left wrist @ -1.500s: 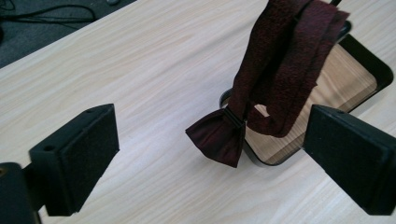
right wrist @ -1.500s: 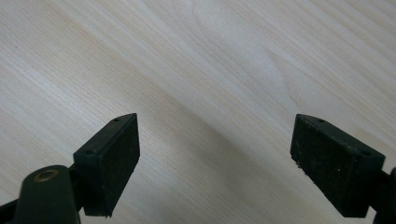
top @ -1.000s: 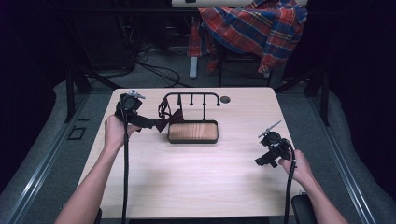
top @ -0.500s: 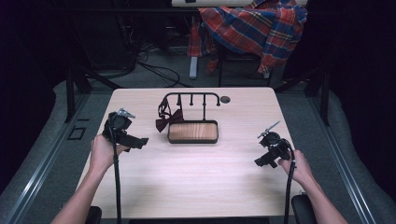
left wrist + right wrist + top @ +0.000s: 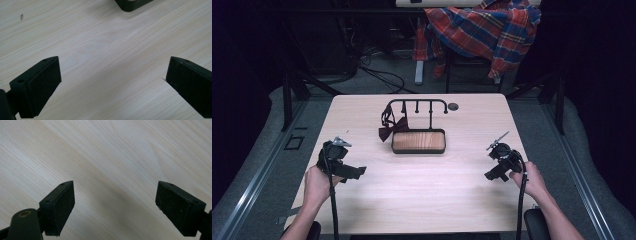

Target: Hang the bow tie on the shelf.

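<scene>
One pale wooden table (image 5: 422, 200) carries everything, with a plaid shirt (image 5: 482, 30) draped over a chair beyond its far edge. Near the table's middle stands a black rack with a wooden tray base (image 5: 418, 141), and a dark red bow tie (image 5: 391, 129) hangs at its left end. The left gripper (image 5: 357, 172) and right gripper (image 5: 490, 175) hover over bare wood, well apart, each with jaws spread wide and nothing between them.

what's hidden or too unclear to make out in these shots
- Bow tie, high view: too small to tell how it hangs on the rack.
- Tray, left gripper view: cut off by the top edge.
- Plaid cloth, high view: drapes over and hides its support.
</scene>
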